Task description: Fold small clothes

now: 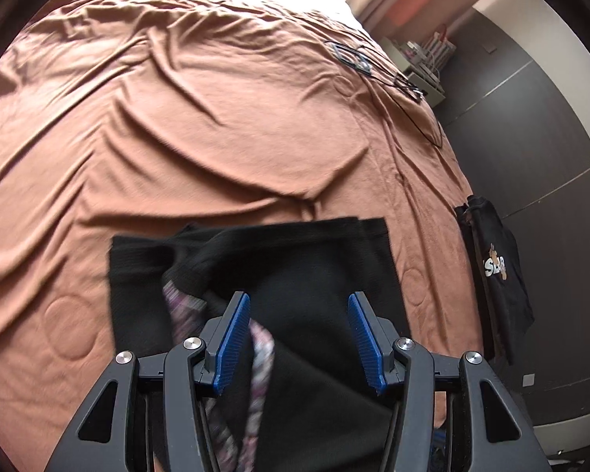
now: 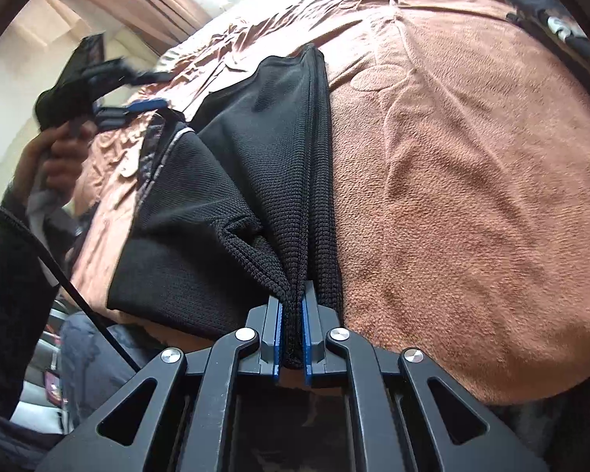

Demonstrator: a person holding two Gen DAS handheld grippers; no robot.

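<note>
A small black knit garment (image 1: 295, 259) lies partly folded on the brown bed cover (image 1: 177, 118), and a purple patterned strip (image 1: 261, 354) shows at its inner edge. My left gripper (image 1: 299, 299) hovers open over it, nothing between its blue pads. In the right wrist view the same garment (image 2: 255, 149) is bunched into a ridge at its near edge. My right gripper (image 2: 293, 299) is shut on that bunched black knit. The left gripper (image 2: 159, 89) appears there at the far left, raised off the cloth and held by a hand (image 2: 55, 157).
A black printed T-shirt (image 1: 495, 271) hangs over the bed's right edge. Thin black cables (image 1: 354, 57) lie far back on the cover, with a nightstand (image 1: 424, 74) and dark floor (image 1: 550, 137) beyond. A black cord (image 2: 39, 244) runs past the person's dark sleeve.
</note>
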